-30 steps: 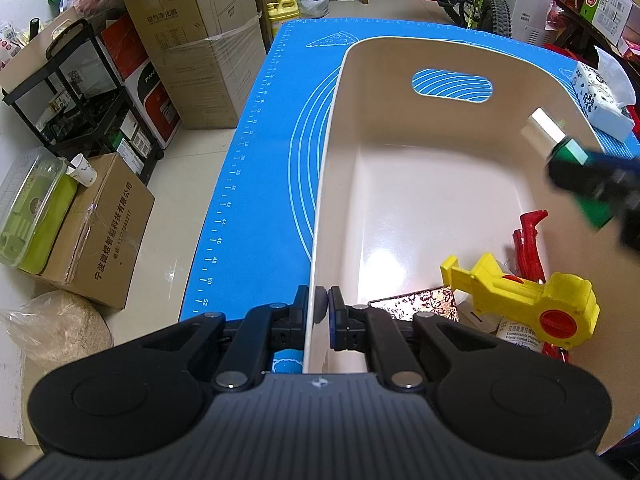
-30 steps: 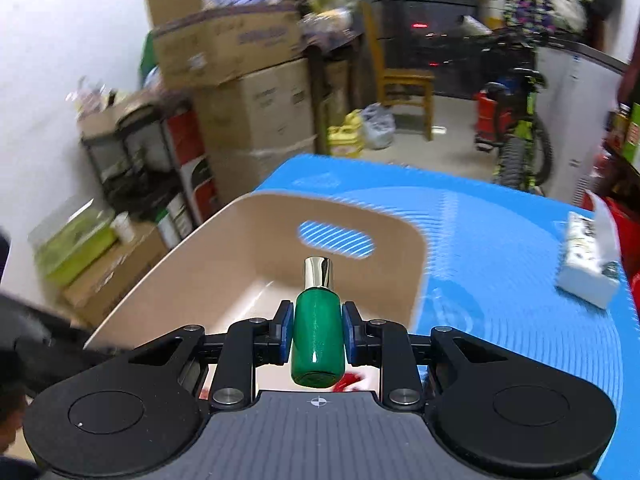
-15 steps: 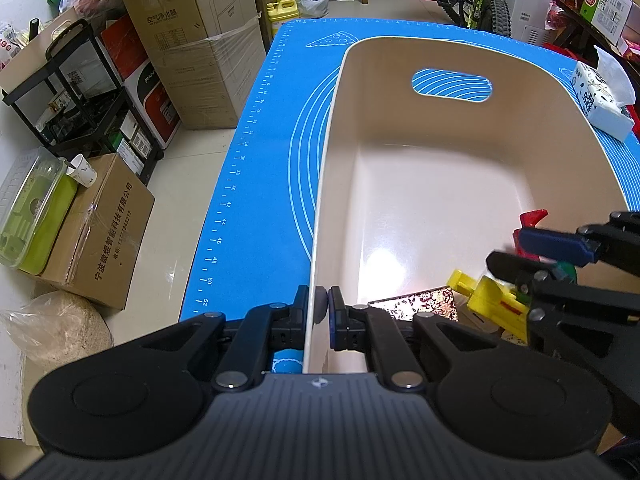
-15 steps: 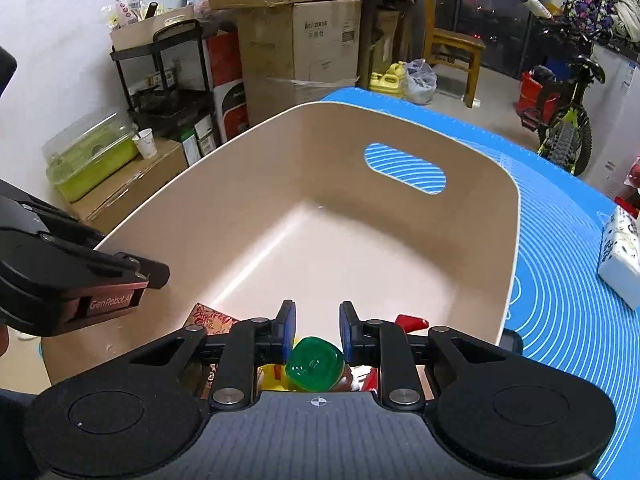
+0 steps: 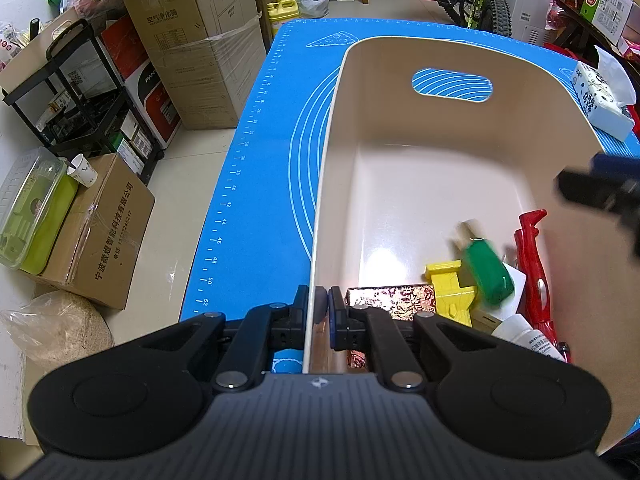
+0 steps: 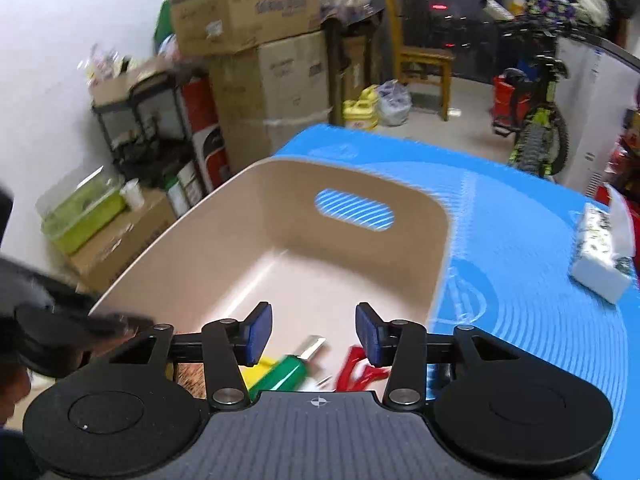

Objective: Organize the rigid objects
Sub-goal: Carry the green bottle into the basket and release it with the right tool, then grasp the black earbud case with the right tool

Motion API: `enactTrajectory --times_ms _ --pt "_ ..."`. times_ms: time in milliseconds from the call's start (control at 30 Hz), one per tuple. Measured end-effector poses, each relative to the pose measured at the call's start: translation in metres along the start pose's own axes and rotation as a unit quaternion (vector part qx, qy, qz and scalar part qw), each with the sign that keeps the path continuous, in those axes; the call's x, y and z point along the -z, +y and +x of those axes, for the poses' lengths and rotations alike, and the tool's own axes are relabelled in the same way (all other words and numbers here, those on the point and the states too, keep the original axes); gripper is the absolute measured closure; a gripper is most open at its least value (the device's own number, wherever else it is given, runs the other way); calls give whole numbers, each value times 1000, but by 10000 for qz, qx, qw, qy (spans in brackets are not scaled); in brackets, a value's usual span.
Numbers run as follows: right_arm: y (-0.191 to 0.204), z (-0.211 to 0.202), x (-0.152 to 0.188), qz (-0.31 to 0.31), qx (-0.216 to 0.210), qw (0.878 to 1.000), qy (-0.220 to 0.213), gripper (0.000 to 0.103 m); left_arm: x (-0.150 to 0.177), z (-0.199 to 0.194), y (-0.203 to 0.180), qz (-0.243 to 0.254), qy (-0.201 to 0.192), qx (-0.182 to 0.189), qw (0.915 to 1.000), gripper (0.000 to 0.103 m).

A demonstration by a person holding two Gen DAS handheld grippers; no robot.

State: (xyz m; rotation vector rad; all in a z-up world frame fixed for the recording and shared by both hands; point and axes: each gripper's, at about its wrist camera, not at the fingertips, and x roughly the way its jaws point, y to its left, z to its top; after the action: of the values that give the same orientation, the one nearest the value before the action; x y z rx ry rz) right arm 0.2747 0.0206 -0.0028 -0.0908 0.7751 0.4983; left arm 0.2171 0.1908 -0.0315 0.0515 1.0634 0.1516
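A beige bin [image 5: 448,60] stands on the blue mat [image 5: 264,184]. My left gripper [image 5: 319,312] is shut on the bin's near left wall. A green bottle with a silver cap [image 5: 486,270] lies in the bin on a yellow toy [image 5: 450,290], beside a red tool [image 5: 534,264], a patterned box [image 5: 390,298] and a white bottle [image 5: 528,336]. My right gripper [image 6: 314,332] is open and empty above the bin [image 6: 436,264], with the green bottle [image 6: 286,372] below its jaws. It shows blurred at the right of the left wrist view [image 5: 600,190].
A tissue pack [image 5: 598,100] lies on the mat right of the bin, also in the right wrist view [image 6: 602,248]. Cardboard boxes [image 5: 200,44], a black rack [image 5: 80,92] and a green container [image 5: 32,220] stand on the floor to the left. A bicycle [image 6: 540,112] is behind.
My right gripper carried the green bottle down into the bin, opened and let it go, then rose away. The bottle now lies among the items. My left gripper kept its hold.
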Motion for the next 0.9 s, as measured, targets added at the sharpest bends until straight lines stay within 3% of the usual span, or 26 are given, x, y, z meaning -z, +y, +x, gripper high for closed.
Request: enactTrajectory --times_ms 233,467,667,900 --pt "-59 -19 -8 511 424 9975 -259 43 0 0 0 11 -11 -14 10000 92" --pt "-114 -15 0 1065 861 9904 -160 43 0 0 0 11 -13 -15 10000 92" --pt "-129 19 16 1112 995 9883 319 43 0 0 0 13 -13 -14 10000 92" --pt "-130 55 33 1055 902 9887 567 43 0 0 0 12 -13 -7 10000 92"
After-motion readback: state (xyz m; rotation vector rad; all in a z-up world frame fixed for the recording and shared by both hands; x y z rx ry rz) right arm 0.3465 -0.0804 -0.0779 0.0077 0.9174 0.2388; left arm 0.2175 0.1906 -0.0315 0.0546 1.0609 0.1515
